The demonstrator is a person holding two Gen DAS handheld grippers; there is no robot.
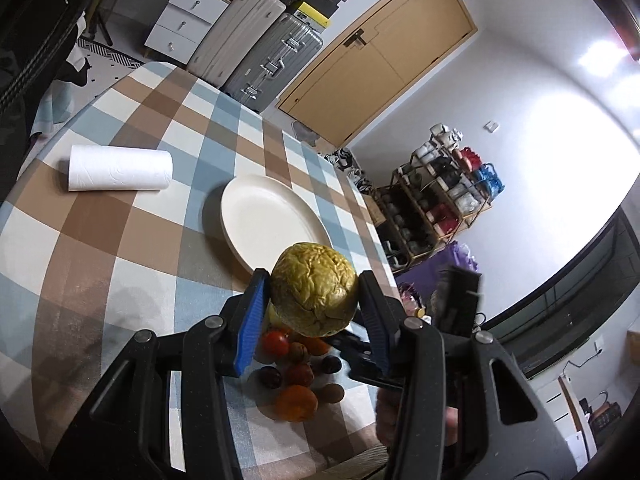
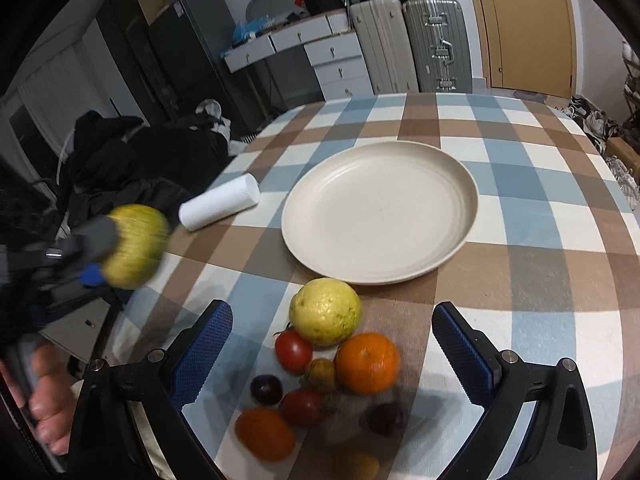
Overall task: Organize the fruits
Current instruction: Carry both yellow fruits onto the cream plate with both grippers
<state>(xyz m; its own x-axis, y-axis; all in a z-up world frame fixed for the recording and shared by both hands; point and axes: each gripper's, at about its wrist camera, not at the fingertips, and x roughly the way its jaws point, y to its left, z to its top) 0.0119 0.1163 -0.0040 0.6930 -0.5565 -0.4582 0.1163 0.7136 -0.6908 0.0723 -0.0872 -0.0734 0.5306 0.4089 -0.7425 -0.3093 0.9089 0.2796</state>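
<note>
My left gripper (image 1: 312,292) is shut on a wrinkled yellow-green fruit (image 1: 314,288) and holds it above the table, near the cream plate (image 1: 256,212). In the right wrist view the same gripper and wrinkled fruit (image 2: 134,246) appear blurred at the left. My right gripper (image 2: 332,344) is open and empty, its jaws wide on either side of a fruit pile: a yellow guava (image 2: 325,310), an orange (image 2: 367,362), a tomato (image 2: 293,350), dark plums (image 2: 266,389) and other small fruits. The empty plate (image 2: 460,184) lies just beyond the pile.
A paper towel roll (image 1: 120,170) lies on the checked tablecloth (image 1: 132,264) left of the plate; it also shows in the right wrist view (image 2: 219,207). Dark clothes (image 2: 132,160) lie beyond the table's left edge. Suitcases (image 2: 436,44) and drawers stand behind.
</note>
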